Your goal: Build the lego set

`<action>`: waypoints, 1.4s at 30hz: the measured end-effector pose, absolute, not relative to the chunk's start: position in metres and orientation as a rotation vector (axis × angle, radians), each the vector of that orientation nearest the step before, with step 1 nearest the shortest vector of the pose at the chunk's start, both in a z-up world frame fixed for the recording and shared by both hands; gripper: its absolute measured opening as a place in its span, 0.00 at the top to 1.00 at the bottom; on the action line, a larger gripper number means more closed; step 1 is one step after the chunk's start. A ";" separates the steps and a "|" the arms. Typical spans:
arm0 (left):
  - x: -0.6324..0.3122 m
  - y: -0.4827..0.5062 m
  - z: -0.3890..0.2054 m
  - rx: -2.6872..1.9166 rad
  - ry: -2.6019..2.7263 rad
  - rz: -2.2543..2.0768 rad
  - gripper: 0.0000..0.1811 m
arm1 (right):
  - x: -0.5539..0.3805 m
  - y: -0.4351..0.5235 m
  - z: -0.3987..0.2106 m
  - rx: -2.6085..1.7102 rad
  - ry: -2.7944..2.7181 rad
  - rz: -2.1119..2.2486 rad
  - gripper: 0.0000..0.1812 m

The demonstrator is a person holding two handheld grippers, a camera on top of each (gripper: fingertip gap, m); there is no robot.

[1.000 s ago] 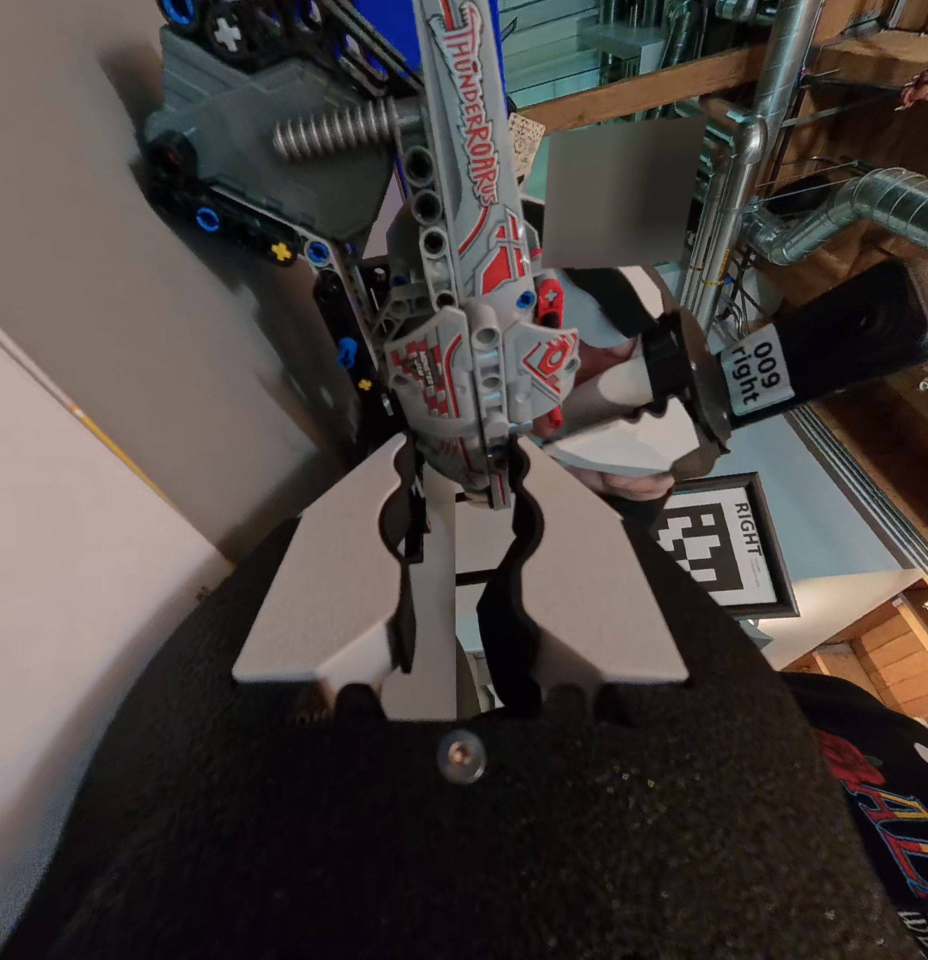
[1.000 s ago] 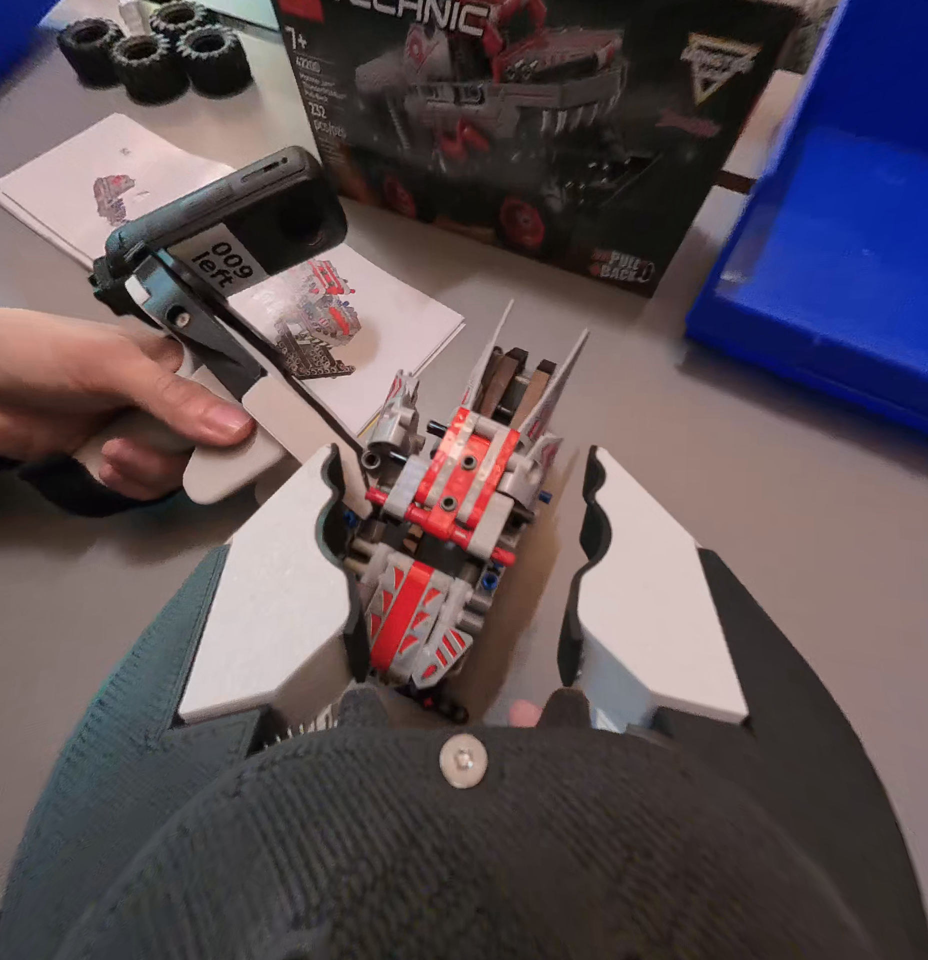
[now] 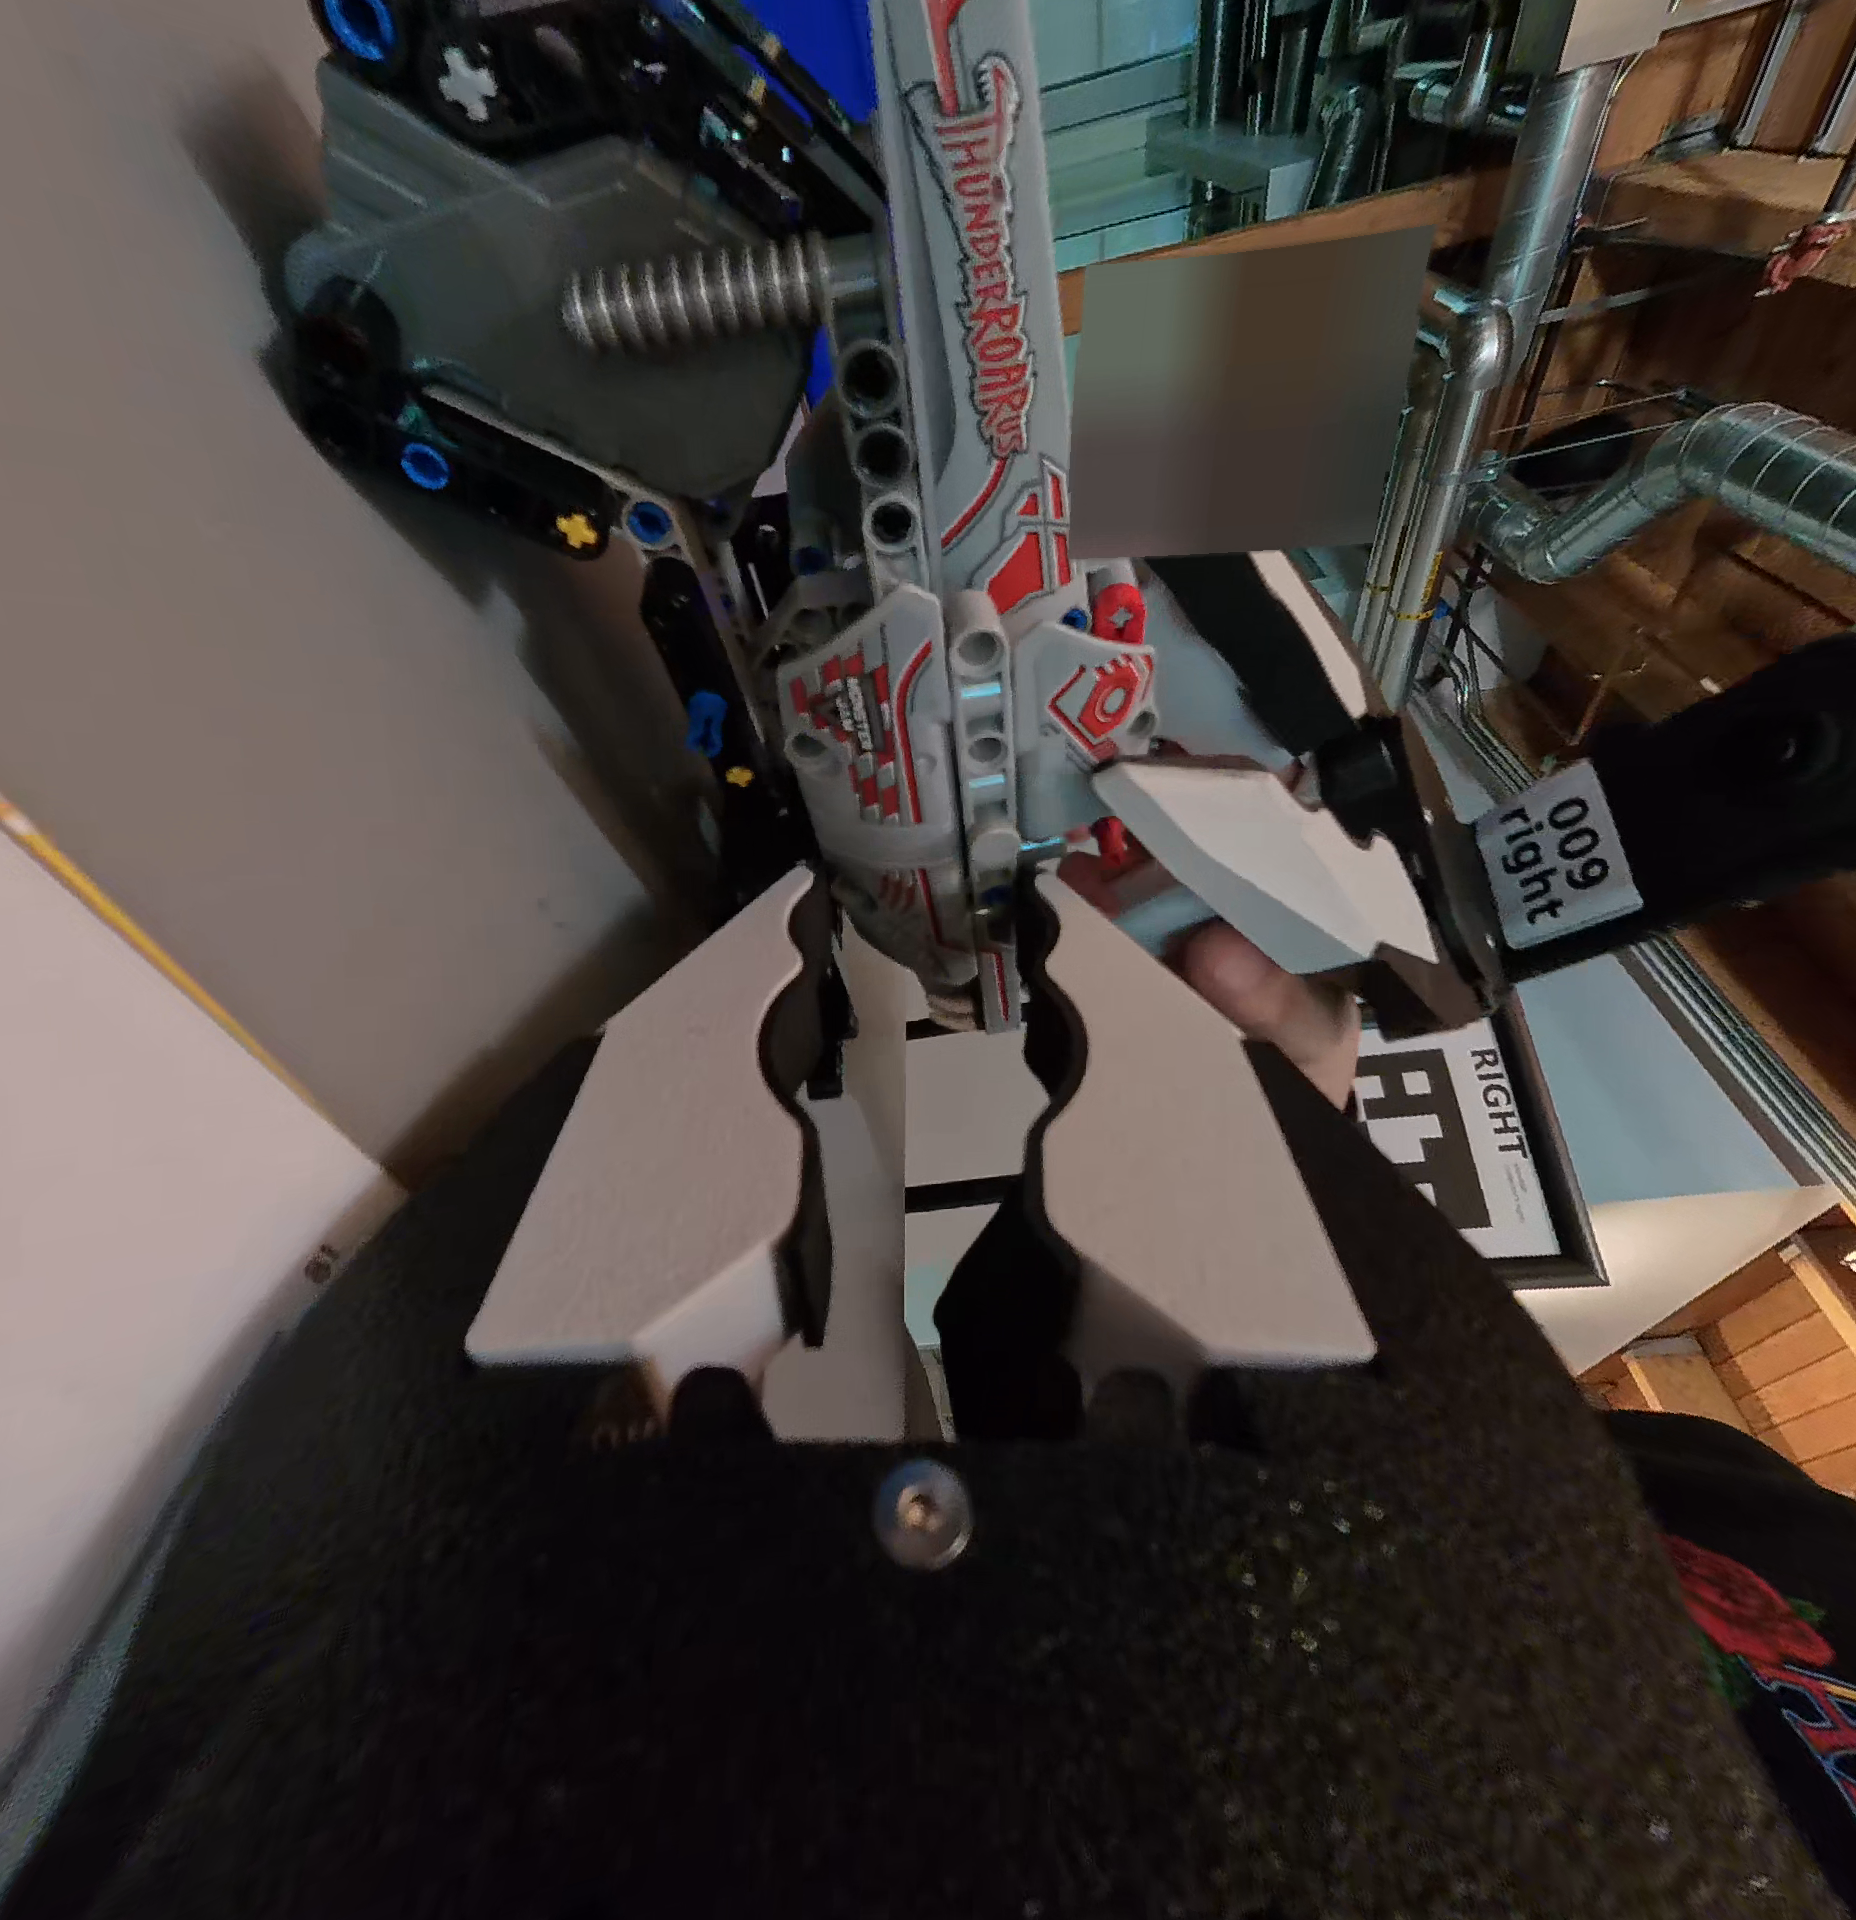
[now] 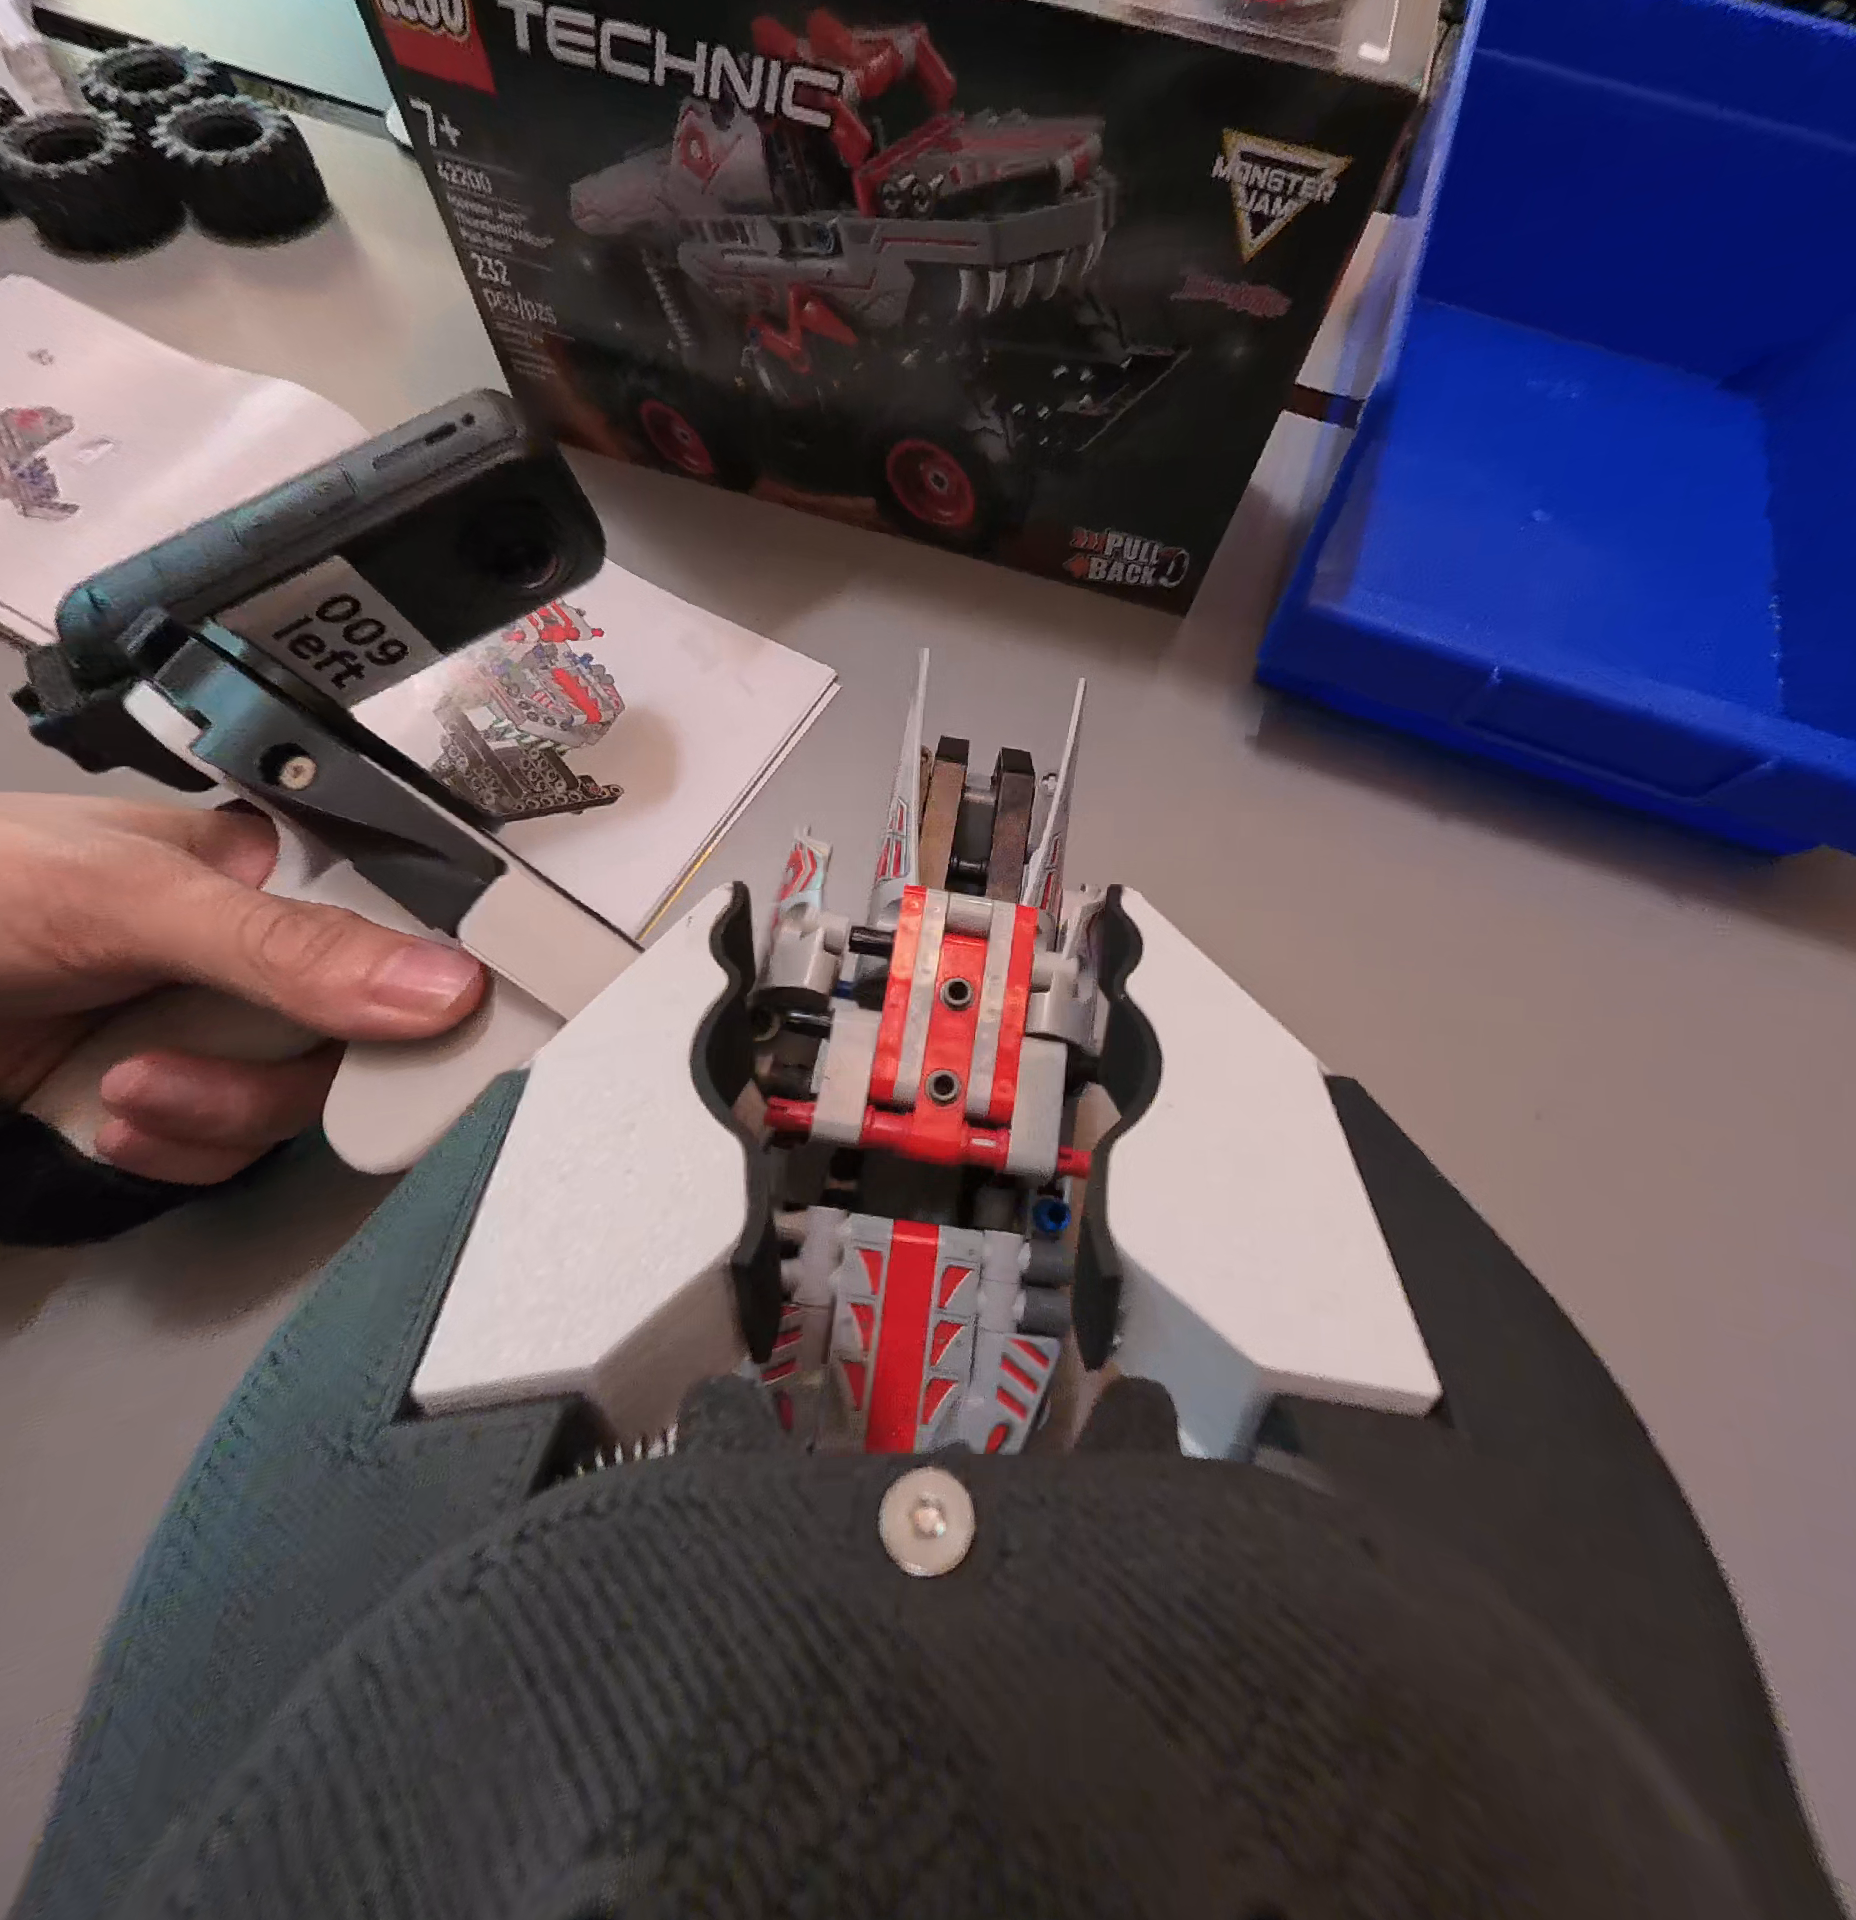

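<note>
The grey and red lego truck model [image 3: 903, 727] is held in the air, its long grey side panel and spring pointing away in the left wrist view. My left gripper [image 3: 924, 925] is shut on the model's near end. My right gripper [image 4: 924, 914] is shut on the model [image 4: 934, 1039], with a finger on each side of its red and grey roof. In the left wrist view a white finger [image 3: 1215, 842] of the right gripper presses the model's side. In the right wrist view the left gripper's finger [image 4: 529, 935] reaches in from the left, its tip hidden behind my right finger.
On the grey table [image 4: 1423, 1039] stand the set's box [image 4: 851, 260], a blue bin [image 4: 1578, 520] at the right, open instruction booklets [image 4: 675, 707] and several black tyres [image 4: 145, 156] at the far left. A hand [image 4: 176, 935] holds the left gripper. Left tips to right tips: about 6 cm.
My right gripper was wide open around the model and has closed onto its sides. The model now sits straight between the fingers. My left gripper keeps its hold.
</note>
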State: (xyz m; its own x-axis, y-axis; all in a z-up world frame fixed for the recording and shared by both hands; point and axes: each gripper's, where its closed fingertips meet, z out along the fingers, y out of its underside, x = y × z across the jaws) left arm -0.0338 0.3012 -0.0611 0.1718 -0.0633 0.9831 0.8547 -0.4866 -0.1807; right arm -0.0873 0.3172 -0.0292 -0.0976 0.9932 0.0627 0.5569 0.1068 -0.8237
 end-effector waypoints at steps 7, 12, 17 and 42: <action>-0.033 0.303 -0.061 -1.636 -0.771 -1.420 0.82 | -0.074 0.322 -0.035 -1.650 -1.715 0.770 0.64; -0.034 0.306 -0.061 -1.625 -0.787 -1.417 0.82 | -0.075 0.323 -0.034 -1.648 -1.716 0.786 0.66; -0.034 0.308 -0.062 -1.619 -0.800 -1.425 0.82 | -0.076 0.323 -0.035 -1.625 -1.728 0.753 0.66; -0.034 0.315 -0.063 -1.654 -0.739 -1.362 0.81 | -0.076 0.329 -0.035 -1.626 -1.794 0.719 0.68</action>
State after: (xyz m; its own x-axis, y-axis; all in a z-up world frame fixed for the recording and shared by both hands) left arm -0.0338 0.3145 -0.0626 0.2327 -0.0710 0.9700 0.8517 -0.4666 -0.2385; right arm -0.0763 0.3292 -0.0353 -0.0634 0.9950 0.0777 0.6659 0.1002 -0.7392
